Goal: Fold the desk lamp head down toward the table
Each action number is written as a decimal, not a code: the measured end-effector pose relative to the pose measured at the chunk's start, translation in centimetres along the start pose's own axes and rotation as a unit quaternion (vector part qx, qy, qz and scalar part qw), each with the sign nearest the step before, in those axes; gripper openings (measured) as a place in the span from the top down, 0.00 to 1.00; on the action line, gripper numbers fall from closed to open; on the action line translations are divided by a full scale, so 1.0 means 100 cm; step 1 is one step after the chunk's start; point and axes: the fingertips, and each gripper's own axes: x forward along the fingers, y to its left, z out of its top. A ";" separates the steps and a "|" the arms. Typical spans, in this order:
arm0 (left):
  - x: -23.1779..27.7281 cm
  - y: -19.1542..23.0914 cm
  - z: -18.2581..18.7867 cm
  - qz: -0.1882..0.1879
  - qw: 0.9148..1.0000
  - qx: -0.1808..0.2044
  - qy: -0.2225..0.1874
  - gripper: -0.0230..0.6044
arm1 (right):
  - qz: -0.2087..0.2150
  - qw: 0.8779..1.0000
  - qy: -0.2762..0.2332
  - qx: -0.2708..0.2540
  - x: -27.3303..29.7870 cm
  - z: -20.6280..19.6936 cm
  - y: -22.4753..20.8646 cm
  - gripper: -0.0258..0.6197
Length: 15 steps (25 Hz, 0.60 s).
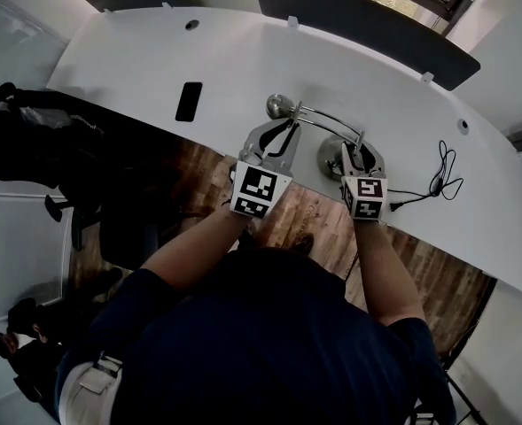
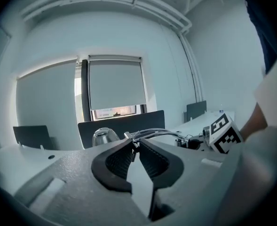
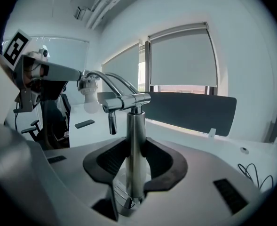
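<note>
With the fold under way at frame centre, my right tongs point(image 3: 135, 140) clamp the lamp's post point(image 3: 136, 119) and my left tongs point(image 2: 135, 144) pinch its arm point(image 2: 159, 133) beside the lamp head point(image 2: 104, 136), which next wants a steady downward press toward the desk point(image 1: 154, 60).

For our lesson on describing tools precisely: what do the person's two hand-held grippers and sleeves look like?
The left hand-held gripper and the right hand-held gripper each have a grey, grainy body and two curved jaws lined with black ribbed pads. Each carries a white cube printed with black square markers. The person wears a dark navy short-sleeved top.
</note>
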 end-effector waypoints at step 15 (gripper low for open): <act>0.032 -0.007 -0.091 -0.024 0.994 -0.073 0.082 0.88 | -0.007 1.000 0.006 -0.001 0.002 0.000 -0.001 0.75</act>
